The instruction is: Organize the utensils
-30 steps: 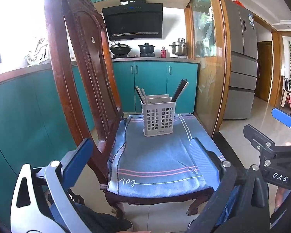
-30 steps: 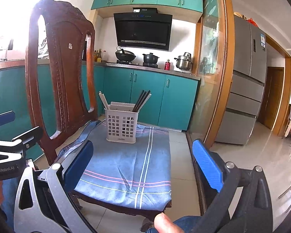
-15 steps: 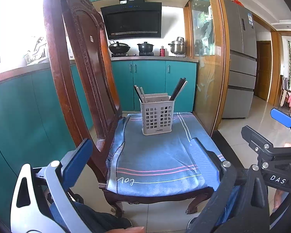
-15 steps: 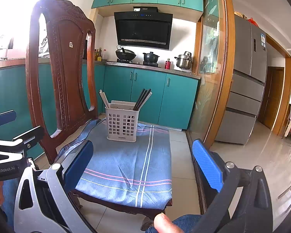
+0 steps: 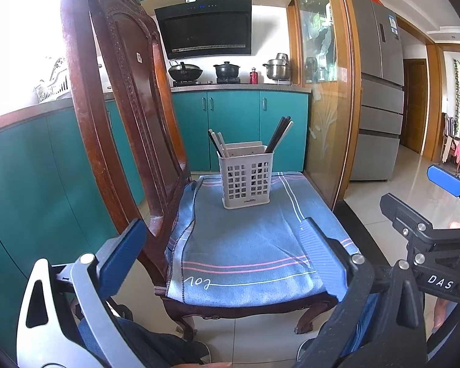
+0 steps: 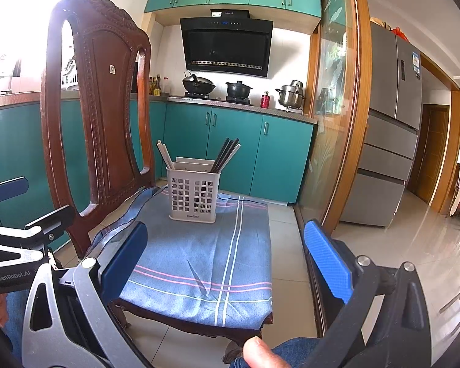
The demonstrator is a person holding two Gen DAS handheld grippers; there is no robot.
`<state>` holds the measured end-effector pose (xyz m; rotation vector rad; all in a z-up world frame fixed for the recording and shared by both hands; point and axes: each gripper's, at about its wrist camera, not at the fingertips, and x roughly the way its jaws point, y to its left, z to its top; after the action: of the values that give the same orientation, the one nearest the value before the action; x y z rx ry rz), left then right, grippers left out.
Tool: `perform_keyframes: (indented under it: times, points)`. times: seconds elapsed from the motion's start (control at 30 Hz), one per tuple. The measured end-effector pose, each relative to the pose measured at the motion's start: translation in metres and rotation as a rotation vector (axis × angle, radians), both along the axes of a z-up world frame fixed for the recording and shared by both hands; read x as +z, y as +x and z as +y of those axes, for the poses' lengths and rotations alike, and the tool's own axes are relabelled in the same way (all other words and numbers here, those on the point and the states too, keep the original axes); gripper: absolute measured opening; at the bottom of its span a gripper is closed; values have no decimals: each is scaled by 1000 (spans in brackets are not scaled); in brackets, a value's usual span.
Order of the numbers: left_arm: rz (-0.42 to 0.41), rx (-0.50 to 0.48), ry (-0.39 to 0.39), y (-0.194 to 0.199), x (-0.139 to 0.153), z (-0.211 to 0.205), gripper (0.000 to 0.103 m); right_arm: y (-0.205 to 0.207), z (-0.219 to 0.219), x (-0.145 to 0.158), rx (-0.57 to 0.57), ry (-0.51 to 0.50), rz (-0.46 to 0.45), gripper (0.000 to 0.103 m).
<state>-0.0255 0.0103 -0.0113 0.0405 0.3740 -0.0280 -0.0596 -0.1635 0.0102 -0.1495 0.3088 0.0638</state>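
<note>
Chair back (image 5: 119,98) rises at my left, and on the blue cloth (image 5: 248,245) over the seat stands the utensil holder (image 5: 246,179) — pale chopsticks (image 5: 219,143) leaning left, dark chopsticks (image 5: 279,133) right. My left gripper (image 5: 217,254) gapes wide and empty, well short of it. My right gripper (image 6: 227,260) is likewise spread — nothing between its blue pads.
</note>
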Motion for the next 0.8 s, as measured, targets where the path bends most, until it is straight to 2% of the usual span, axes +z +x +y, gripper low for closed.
perform_keyframes:
  times: [0.8]
  points:
    - [26, -16, 8, 12, -10, 1, 99, 8, 5, -9, -18, 17, 26, 100]
